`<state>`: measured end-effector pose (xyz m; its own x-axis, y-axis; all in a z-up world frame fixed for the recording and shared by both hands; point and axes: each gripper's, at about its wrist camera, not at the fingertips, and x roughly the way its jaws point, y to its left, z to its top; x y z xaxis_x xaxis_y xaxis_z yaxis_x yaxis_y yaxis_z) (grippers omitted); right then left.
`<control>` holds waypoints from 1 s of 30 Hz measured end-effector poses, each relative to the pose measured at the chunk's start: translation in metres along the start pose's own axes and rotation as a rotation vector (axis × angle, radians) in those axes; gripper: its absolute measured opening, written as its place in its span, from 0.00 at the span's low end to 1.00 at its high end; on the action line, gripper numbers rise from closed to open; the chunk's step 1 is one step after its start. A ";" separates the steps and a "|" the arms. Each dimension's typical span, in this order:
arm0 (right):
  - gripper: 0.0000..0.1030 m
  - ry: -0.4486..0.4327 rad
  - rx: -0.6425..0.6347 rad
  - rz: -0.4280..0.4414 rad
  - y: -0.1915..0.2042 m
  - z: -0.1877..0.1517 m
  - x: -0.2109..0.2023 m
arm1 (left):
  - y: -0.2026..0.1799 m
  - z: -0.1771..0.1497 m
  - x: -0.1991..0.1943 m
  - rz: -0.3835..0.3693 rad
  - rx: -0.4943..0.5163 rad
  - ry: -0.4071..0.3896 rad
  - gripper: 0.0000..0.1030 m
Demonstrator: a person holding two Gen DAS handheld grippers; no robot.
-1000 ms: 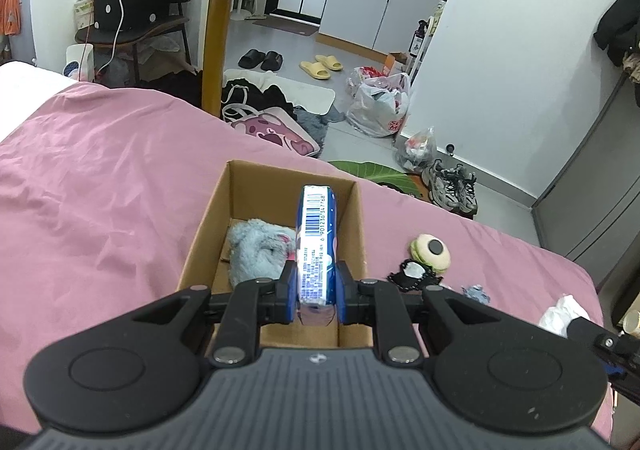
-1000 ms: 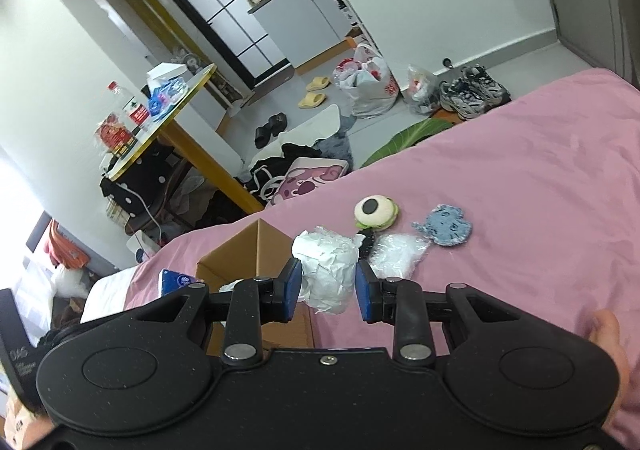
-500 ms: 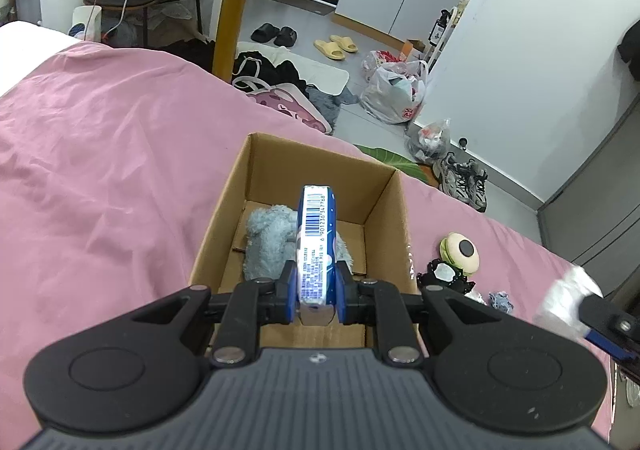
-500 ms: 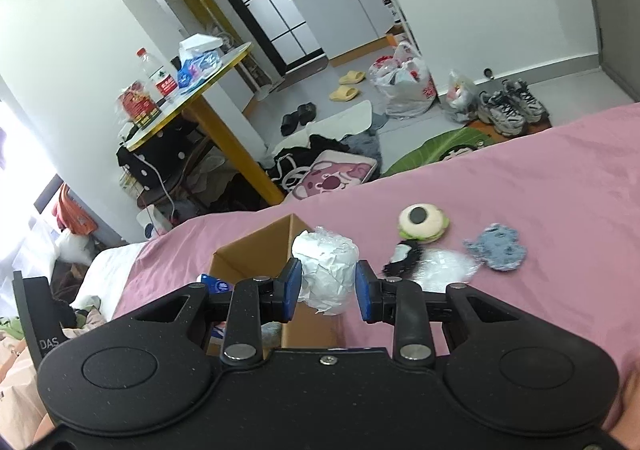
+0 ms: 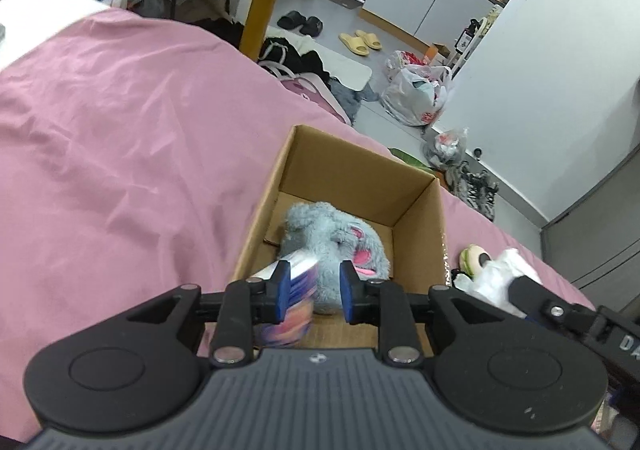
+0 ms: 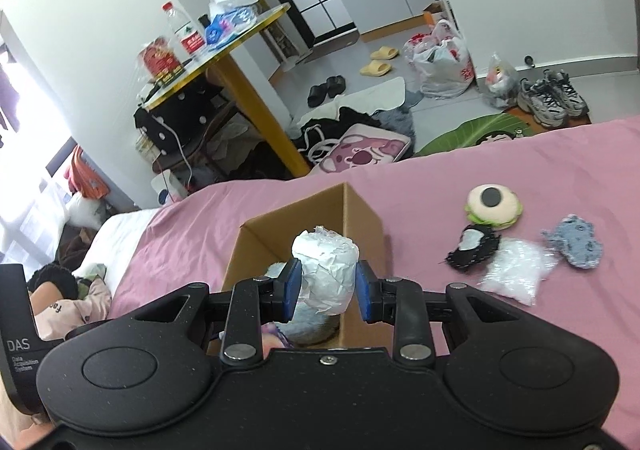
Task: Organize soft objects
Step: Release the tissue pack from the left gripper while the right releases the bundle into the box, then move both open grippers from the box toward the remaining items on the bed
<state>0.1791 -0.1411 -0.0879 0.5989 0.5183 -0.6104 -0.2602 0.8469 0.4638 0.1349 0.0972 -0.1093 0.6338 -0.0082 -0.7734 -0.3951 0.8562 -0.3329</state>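
An open cardboard box [image 5: 418,209] sits on the pink bedspread [image 5: 120,137] with a grey plush toy [image 5: 332,238] inside. My left gripper [image 5: 314,290] hangs open above the box's near end. The blue tissue pack [image 5: 290,308] is blurred and tilted beside the left finger, free of the jaws. In the right wrist view my right gripper [image 6: 328,290] is shut on a crumpled white bundle [image 6: 326,266], held above the box [image 6: 360,217]. On the bedspread to its right lie a round eye plush [image 6: 494,205], a black-and-white piece [image 6: 474,248], a clear plastic bag [image 6: 516,274] and a blue-grey plush patch [image 6: 576,246].
The bed's far edge drops to a floor littered with bags [image 5: 416,89], sneakers [image 6: 552,97], slippers and clothes. A yellow-legged table [image 6: 240,81] with bottles stands beyond the bed. White bedding and clothes [image 6: 76,294] lie at the left.
My left gripper has opened and let go of the blue tissue pack, which is dropping into the box. The right gripper has carried the white bundle leftward to above the box.
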 end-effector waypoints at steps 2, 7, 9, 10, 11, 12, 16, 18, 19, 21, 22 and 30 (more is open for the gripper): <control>0.28 0.009 -0.006 0.005 0.006 0.001 0.005 | 0.002 0.000 0.000 -0.007 -0.005 0.004 0.23; 0.29 0.047 -0.018 0.023 0.015 -0.003 0.011 | 0.006 0.001 -0.002 -0.023 -0.018 -0.002 0.23; 0.31 0.071 -0.022 0.032 0.018 -0.005 0.013 | 0.007 0.001 -0.003 -0.022 -0.021 -0.005 0.23; 0.34 0.085 -0.016 0.030 0.019 -0.006 0.013 | 0.006 0.001 -0.003 -0.022 -0.023 -0.006 0.23; 0.39 0.094 -0.005 0.024 0.018 -0.006 0.013 | 0.006 0.001 -0.003 -0.023 -0.025 -0.007 0.24; 0.49 0.095 0.008 0.015 0.017 -0.005 0.011 | 0.005 0.001 -0.003 -0.023 -0.027 -0.006 0.25; 0.50 0.086 0.012 -0.011 0.014 -0.001 -0.001 | 0.000 0.000 -0.005 -0.009 -0.006 -0.017 0.33; 0.50 0.093 0.016 -0.031 0.011 0.002 -0.005 | -0.005 -0.002 -0.008 -0.015 0.022 -0.036 0.43; 0.50 0.096 0.017 -0.042 0.010 0.003 -0.008 | -0.008 -0.003 -0.009 -0.023 0.035 -0.041 0.53; 0.52 0.095 0.013 -0.058 0.007 0.007 -0.017 | -0.016 -0.006 -0.011 -0.047 0.058 -0.049 0.64; 0.56 0.092 0.011 -0.063 0.005 0.009 -0.022 | -0.020 -0.008 -0.012 -0.052 0.074 -0.052 0.70; 0.69 0.061 0.015 -0.112 -0.019 0.020 -0.056 | -0.055 -0.022 -0.023 -0.043 0.226 -0.037 0.82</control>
<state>0.1658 -0.1888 -0.0500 0.5765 0.4269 -0.6967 -0.1826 0.8984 0.3994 0.1276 0.0385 -0.0847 0.6724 -0.0315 -0.7395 -0.2114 0.9493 -0.2326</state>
